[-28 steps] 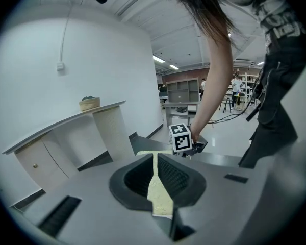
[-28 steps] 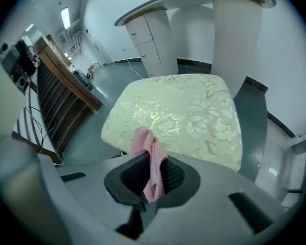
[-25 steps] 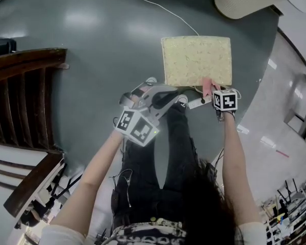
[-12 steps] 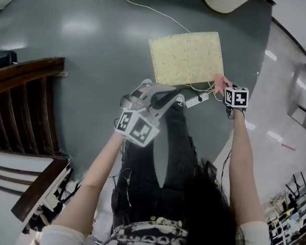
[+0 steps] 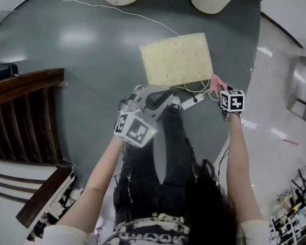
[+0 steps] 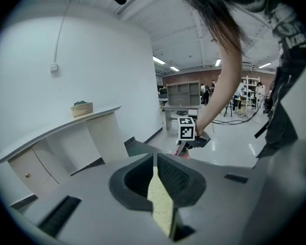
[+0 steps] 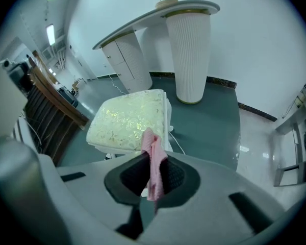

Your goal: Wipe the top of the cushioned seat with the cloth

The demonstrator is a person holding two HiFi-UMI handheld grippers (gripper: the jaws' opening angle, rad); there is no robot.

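Cream floral cushioned seat (image 5: pixel 176 59) stands on the grey floor (image 5: pixel 92 60).
Left tongs (image 6: pixel 155 162) pinch its near edge; right tongs (image 7: pixel 151 173) grip a pink cloth (image 7: pixel 153 154) just beside its corner.

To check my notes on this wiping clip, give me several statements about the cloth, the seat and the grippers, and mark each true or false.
1. The right gripper is shut on a pink cloth. True.
2. The cloth lies spread flat over the middle of the cushioned seat. False: it hangs bunched in the jaws, by the seat's near corner.
3. The left gripper has its jaws wide apart and empty. False: they are closed on a cream strip that looks like the seat's edge.
4. A white cable runs across the grey-green floor beyond the seat. True.
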